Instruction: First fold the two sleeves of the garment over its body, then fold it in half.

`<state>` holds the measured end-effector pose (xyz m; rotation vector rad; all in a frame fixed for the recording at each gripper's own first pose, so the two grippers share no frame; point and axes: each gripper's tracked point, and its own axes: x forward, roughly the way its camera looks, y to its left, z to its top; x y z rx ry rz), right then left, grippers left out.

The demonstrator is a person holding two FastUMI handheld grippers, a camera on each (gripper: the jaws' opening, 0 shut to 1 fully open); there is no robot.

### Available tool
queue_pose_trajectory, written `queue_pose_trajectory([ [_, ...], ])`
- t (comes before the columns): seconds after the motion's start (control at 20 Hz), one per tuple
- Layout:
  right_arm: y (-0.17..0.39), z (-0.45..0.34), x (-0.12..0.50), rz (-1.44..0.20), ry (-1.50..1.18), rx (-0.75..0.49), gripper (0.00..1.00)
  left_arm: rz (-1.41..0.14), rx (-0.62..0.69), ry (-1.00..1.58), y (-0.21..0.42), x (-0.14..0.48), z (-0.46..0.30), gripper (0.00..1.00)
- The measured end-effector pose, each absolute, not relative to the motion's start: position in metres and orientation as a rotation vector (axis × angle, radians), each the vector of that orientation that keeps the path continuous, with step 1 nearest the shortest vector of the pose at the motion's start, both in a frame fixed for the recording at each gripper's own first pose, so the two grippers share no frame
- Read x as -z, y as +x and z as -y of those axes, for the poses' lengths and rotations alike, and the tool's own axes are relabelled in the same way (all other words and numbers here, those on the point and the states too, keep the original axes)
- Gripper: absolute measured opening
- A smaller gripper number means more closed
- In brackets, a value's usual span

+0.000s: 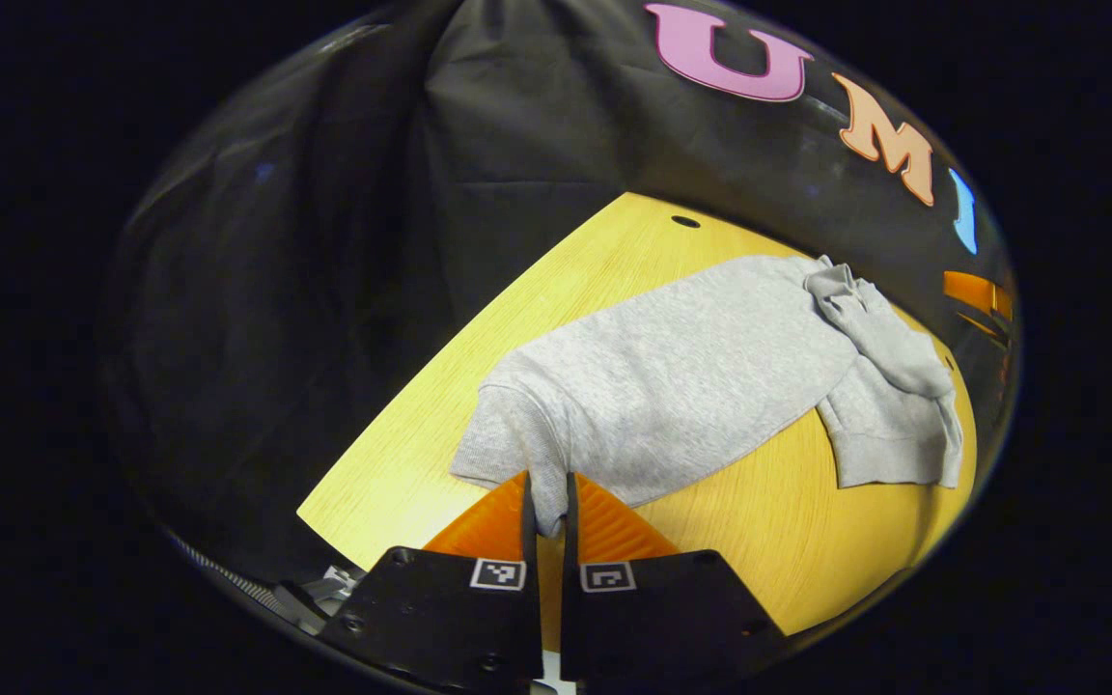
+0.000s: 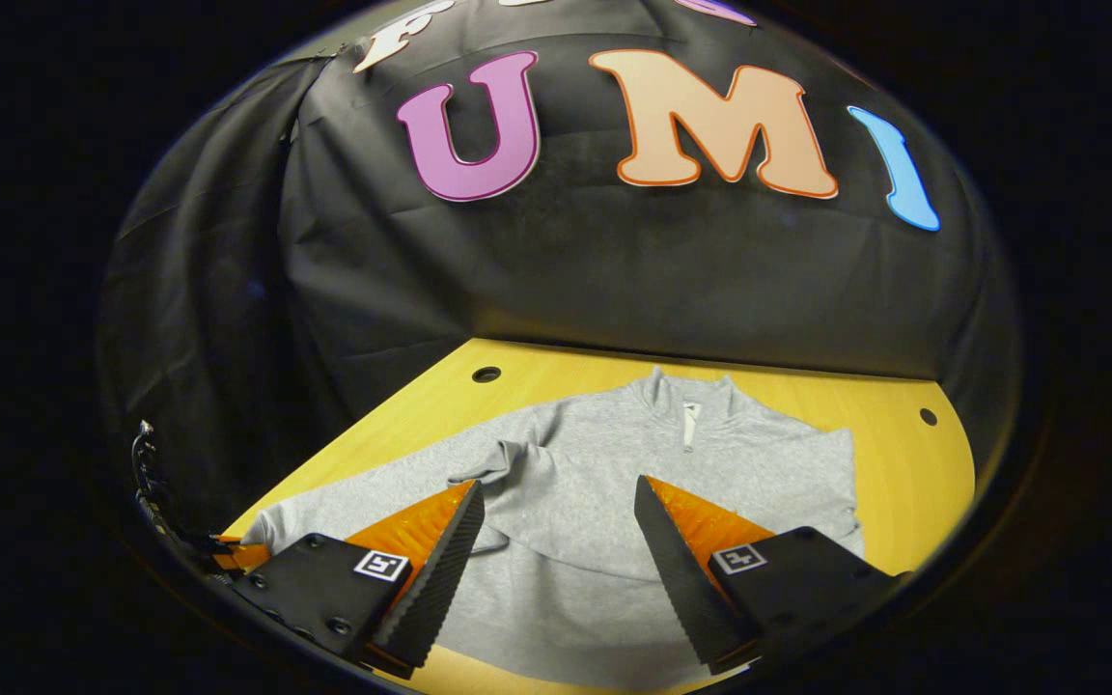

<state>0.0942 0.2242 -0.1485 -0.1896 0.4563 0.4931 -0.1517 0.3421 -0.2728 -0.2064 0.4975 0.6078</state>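
The left tongs (image 1: 548, 507) are pinched tight on a bit of the grey sweatshirt (image 1: 681, 386), right at its near edge. The sweatshirt lies spread across the wooden counter (image 1: 788, 541), and one sleeve (image 1: 879, 333) is flopped over the body at the far right end, kinda bunched up.

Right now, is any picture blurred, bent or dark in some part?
Left gripper view: fisheye bends the yellow wooden table edge into a curve; grey sweatshirt looks sharp. Right gripper view: sweatshirt evenly lit; the black cloth wall is dim at the left.
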Motion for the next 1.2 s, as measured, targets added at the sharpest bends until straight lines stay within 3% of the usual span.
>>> queue_pose_trajectory([
  [0.2,0.095,-0.191,0.138,-0.45,-0.187,-0.445,0.95,-0.525,-0.612,-0.155,-0.145,0.269,-0.338,0.0],
  [0.45,0.097,-0.152,0.126,-0.453,-0.168,-0.399,0.95,-0.503,-0.583,-0.161,-0.121,0.237,-0.321,0.0],
  [0.65,0.1,-0.119,0.114,-0.446,-0.161,-0.363,0.98,-0.443,-0.502,-0.132,-0.081,0.189,-0.286,0.0],
  [0.9,0.102,-0.073,0.102,-0.433,-0.147,-0.313,0.94,-0.371,-0.342,-0.059,-0.013,0.132,-0.214,0.0],
  [0.95,0.101,-0.063,0.099,-0.43,-0.148,-0.302,0.98,-0.368,-0.312,-0.039,0.002,0.124,-0.199,0.0],
  [1.15,0.101,-0.029,0.101,-0.444,-0.144,-0.272,0.94,-0.33,-0.19,0.075,0.056,0.094,-0.133,0.0],
  [1.2,0.102,-0.022,0.103,-0.448,-0.14,-0.264,0.98,-0.322,-0.158,0.091,0.07,0.09,-0.114,0.0],
])
